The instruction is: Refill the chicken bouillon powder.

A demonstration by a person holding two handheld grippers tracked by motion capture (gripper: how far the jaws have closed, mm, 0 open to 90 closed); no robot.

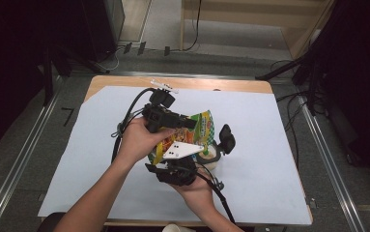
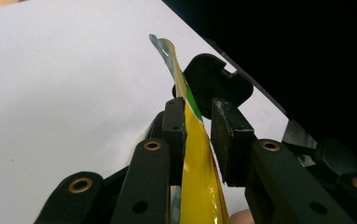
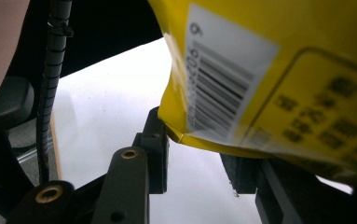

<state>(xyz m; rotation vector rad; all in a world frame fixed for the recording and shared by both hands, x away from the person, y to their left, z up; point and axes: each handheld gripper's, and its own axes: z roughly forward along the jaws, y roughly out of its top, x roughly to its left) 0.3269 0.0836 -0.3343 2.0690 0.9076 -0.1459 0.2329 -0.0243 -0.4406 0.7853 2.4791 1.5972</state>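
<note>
Near the centre of the high view, above the white-papered tabletop: a snack bag, glossy yellow with green and red print, held up between two hands. Left hand-held gripper reaching in from the frame's left, right hand-held gripper from below centre. In the left gripper view, jaws parted a little around the bag's thin upper edge, left pad touching the foil, right pad just clear. In the right gripper view, yellow back panel with a white barcode label overhead, bottom corner lying between spread jaws; grip there cannot be told. Just beside the bag's right edge, a small round white cup.
</note>
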